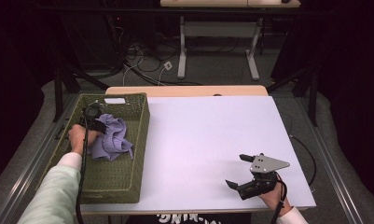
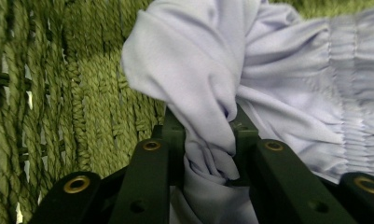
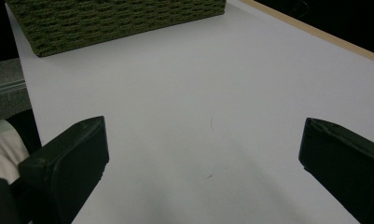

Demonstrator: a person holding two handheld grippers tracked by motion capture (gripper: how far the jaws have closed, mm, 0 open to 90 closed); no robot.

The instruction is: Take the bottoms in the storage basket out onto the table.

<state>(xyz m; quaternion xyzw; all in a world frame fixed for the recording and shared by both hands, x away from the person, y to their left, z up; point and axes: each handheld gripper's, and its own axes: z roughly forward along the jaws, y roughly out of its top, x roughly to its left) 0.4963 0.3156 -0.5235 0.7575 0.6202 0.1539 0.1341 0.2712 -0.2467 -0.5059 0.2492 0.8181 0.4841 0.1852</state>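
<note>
Cloth point(image 2: 268, 88) was clamped in left gripper point(image 2: 208, 140) jaws inside green basket point(image 1: 139, 140), a bunched fold pinched, likely for lifting out. Right gripper point(image 1: 244, 171) was parked on table point(image 1: 198, 140), jaws apart, nothing held.

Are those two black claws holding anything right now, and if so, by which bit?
The left gripper pinches a bunched fold of the crumpled lilac cloth in the green woven basket. The right gripper is open over the white table, holding nothing.
</note>
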